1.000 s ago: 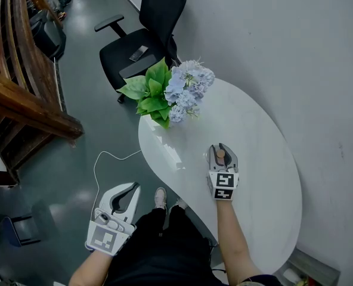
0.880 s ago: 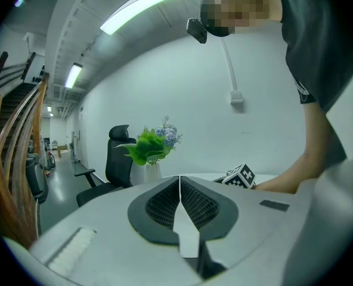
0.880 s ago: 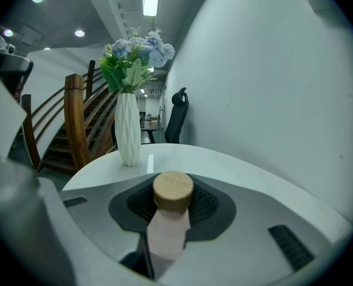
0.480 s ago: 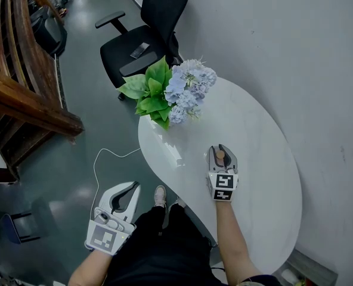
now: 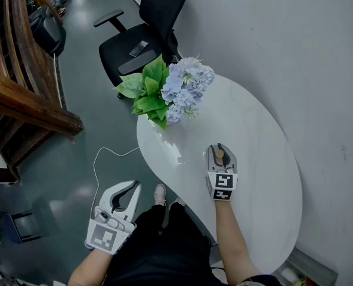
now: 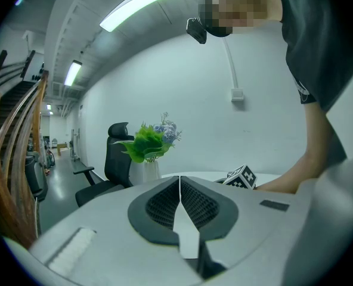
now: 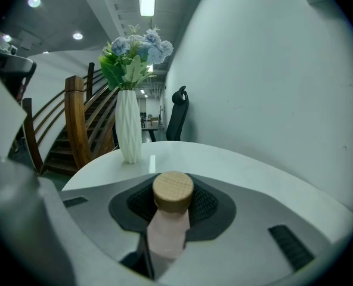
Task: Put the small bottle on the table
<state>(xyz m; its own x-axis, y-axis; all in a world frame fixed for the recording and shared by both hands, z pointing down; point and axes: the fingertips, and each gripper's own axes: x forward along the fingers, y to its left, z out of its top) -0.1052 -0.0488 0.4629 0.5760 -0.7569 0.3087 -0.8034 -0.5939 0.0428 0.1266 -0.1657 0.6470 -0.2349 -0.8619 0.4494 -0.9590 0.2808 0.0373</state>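
Observation:
The small bottle point(image 7: 168, 222) is pale pink with a round wooden cap point(image 7: 173, 190). It stands upright between the pads of my right gripper point(image 7: 172, 206), which is shut on it. In the head view that gripper point(image 5: 222, 155) is over the white table point(image 5: 266, 177), near its front left part, and the cap point(image 5: 220, 154) shows between the jaws. Whether the bottle's base touches the tabletop is hidden. My left gripper point(image 5: 130, 187) hangs off the table's left side, over the floor; its pads point(image 6: 194, 200) meet with nothing between them.
A white vase point(image 7: 128, 127) of blue flowers and green leaves point(image 5: 170, 91) stands at the table's far left end. A black office chair point(image 5: 139, 40) is behind it, a wooden staircase point(image 5: 21, 100) to the left, and a thin cable point(image 5: 102, 159) lies on the floor.

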